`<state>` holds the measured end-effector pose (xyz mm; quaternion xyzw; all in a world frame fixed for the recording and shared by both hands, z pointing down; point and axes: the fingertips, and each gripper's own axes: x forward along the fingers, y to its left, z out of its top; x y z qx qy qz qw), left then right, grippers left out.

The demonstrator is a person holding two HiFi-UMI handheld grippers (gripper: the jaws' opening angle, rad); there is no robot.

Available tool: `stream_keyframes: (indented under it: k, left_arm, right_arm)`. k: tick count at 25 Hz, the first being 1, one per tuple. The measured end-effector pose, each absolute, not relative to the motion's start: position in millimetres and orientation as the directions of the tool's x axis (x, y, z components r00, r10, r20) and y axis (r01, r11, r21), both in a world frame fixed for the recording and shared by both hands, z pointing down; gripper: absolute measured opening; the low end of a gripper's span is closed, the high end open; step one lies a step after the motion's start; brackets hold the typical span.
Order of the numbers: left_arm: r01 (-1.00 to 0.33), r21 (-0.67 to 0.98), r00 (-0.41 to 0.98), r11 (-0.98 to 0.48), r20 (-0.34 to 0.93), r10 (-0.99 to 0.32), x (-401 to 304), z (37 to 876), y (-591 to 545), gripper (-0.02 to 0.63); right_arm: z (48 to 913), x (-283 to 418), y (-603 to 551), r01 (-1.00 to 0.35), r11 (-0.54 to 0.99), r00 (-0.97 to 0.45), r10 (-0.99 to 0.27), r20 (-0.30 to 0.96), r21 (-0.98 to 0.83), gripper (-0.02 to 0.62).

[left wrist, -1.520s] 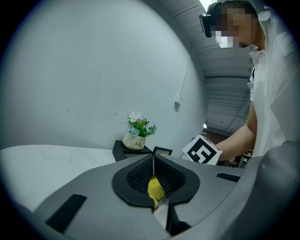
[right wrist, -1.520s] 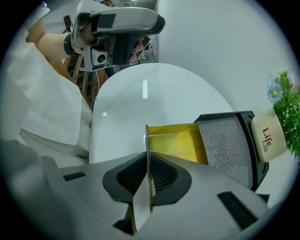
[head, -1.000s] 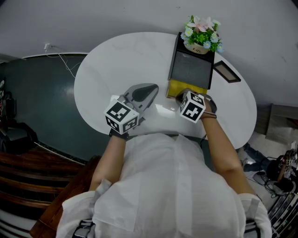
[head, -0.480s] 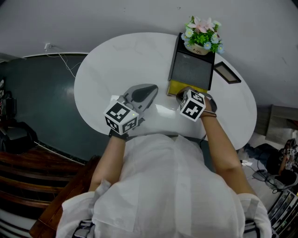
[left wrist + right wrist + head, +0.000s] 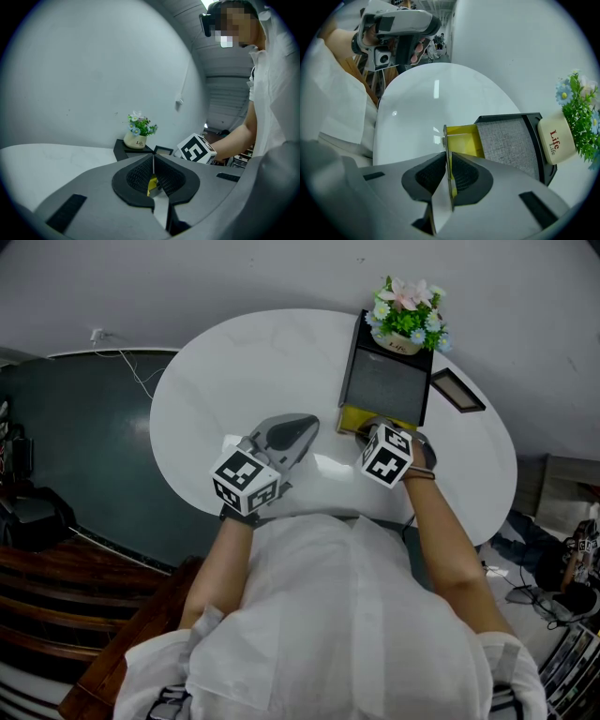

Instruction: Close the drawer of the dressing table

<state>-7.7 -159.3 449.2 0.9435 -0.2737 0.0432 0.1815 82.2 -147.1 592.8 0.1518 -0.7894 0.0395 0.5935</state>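
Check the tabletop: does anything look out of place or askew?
Only the yellow drawer: it sticks out of the dressing table, its front panel pinched by the right gripper. Nothing else looks askew or spilled.

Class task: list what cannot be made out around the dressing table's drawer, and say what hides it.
- Inside of the drawer: head view, mostly covered by the right gripper; right gripper view, its near part lies behind the gripper's body.
- The flowers: right gripper view, cut off by the edge.
- The picture frame: head view, too small to tell its content.

drawer [image 5: 352, 416]: front hidden under right claw [image 5: 373, 435] | flowers [image 5: 577, 110]: cropped at edge
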Motion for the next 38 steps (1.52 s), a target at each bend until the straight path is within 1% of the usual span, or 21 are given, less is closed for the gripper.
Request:
stream_keyframes:
  k: [3,11,15,23,28,38]
  left_arm:
    - [-0.531,0.319,0.847,-0.785,0.180,-0.500,-8.0,448.9,-159.4,0.021]
    - [-0.529,0.319,0.849,-0.787,0.181,-0.497,-5.5,450.0,-161.0,0.021]
    - [-0.528,0.320,0.849,-0.787,0.181,-0.496,-4.3,450.4,-161.9,0.021]
    - [-0.525,0.319,0.851,-0.789,0.181,-0.492,-3.0,449.8,-162.1,0.021]
    - [-0.523,0.320,0.852,-0.790,0.182,-0.490,-1.9,449.6,-162.6,0.021]
    - [-0.525,0.321,0.851,-0.788,0.182,-0.492,-2.9,447.8,-162.3,0.021]
  right_arm:
    - [591.8,82.5,-149.8,-0.288,0.948,-0.243,-0.210,0.947,0.136,0.039]
    - [588.6,87.5,-160.9,-0.272,0.941,-0.229,-0.266,0.936,0.201,0.132]
    - [587.8,89.1,-164.2,-0.259,0.942,-0.234,-0.276,0.932,0.214,0.158]
    - [585.0,91.5,-171.8,-0.270,0.935,-0.237,-0.296,0.926,0.230,0.235]
    - [585.1,92.6,-175.8,-0.288,0.937,-0.239,-0.271,0.932,0.199,0.255]
    - [582.2,92.6,-177.1,-0.298,0.945,-0.253,-0.214,0.944,0.134,0.255]
